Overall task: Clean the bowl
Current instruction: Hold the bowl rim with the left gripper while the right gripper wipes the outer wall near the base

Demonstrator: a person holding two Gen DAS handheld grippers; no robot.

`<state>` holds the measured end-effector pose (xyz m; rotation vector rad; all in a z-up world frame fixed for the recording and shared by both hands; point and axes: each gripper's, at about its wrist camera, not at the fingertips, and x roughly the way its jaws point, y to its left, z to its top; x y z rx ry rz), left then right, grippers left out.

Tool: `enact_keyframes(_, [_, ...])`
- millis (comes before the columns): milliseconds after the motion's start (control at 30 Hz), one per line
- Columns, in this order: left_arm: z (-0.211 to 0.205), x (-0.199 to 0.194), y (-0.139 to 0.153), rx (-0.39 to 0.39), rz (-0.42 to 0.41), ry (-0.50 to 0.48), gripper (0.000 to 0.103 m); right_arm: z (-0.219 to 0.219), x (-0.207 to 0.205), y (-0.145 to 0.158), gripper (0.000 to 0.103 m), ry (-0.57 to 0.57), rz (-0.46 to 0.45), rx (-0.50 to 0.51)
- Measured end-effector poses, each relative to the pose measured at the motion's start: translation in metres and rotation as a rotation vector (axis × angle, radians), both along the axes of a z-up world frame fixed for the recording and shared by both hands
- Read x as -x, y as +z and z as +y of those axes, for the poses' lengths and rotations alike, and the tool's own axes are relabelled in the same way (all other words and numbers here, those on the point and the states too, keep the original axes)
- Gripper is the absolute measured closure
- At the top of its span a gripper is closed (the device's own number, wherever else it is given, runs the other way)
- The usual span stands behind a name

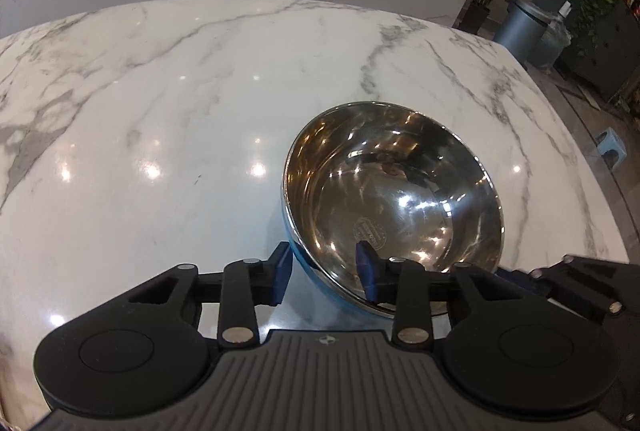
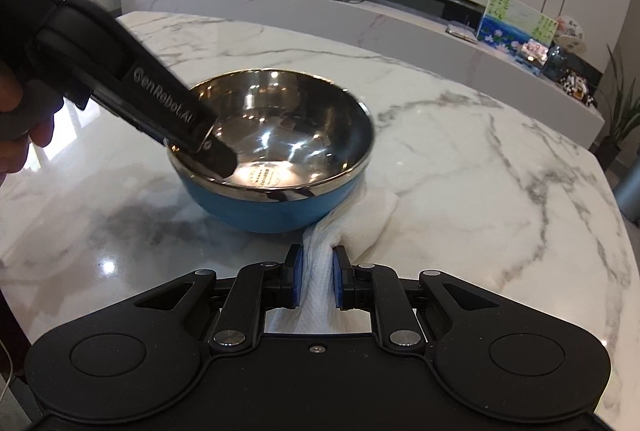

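The bowl (image 2: 276, 151) sits upright on the marble table (image 2: 480, 159), toward its right side; it is blue outside and mirror-bright steel inside. The left gripper (image 1: 326, 273) straddles the near rim, one blue pad outside the wall and the other inside the bowl. A clear gap shows between the outer pad and the blue wall, so the jaws stand apart around the rim and do not clamp it. The right gripper (image 2: 318, 277) is clamped tight on a bunched white paper towel (image 2: 320, 271), whose loose end trails on the table and touches the bowl's base on the right.

By its look the bowl is thin, stiff and light, so it will likely slide or tip on the polished stone if pushed by the towel alone. The steel is slick and curved, and the rolled rim is the only sensible place to pinch it, with one pad on each face of the wall, as the left gripper is now placed. The towel is soft and limp; held in the middle, it will fold and drag rather than push, so wiping needs the wad pressed down against the inner wall
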<state>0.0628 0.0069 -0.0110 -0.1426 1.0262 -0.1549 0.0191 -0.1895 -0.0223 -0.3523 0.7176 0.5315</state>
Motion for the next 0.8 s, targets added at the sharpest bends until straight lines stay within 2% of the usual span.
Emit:
enact_keyframes(300, [-0.003, -0.003, -0.001, -0.032, -0.025, -0.011, 0.082, -0.027, -0.003, 0.027, 0.09, -0.104, -0.101, -0.077])
enact_keyframes(600, [-0.01, -0.007, -0.001, -0.053, -0.041, -0.021, 0.082, -0.017, 0.003, 0.021, 0.09, -0.037, -0.103, -0.037])
enact_keyframes(800, [-0.008, -0.006, -0.001, -0.049, -0.04, -0.02, 0.082, -0.01, 0.002, 0.011, 0.09, -0.014, -0.064, -0.005])
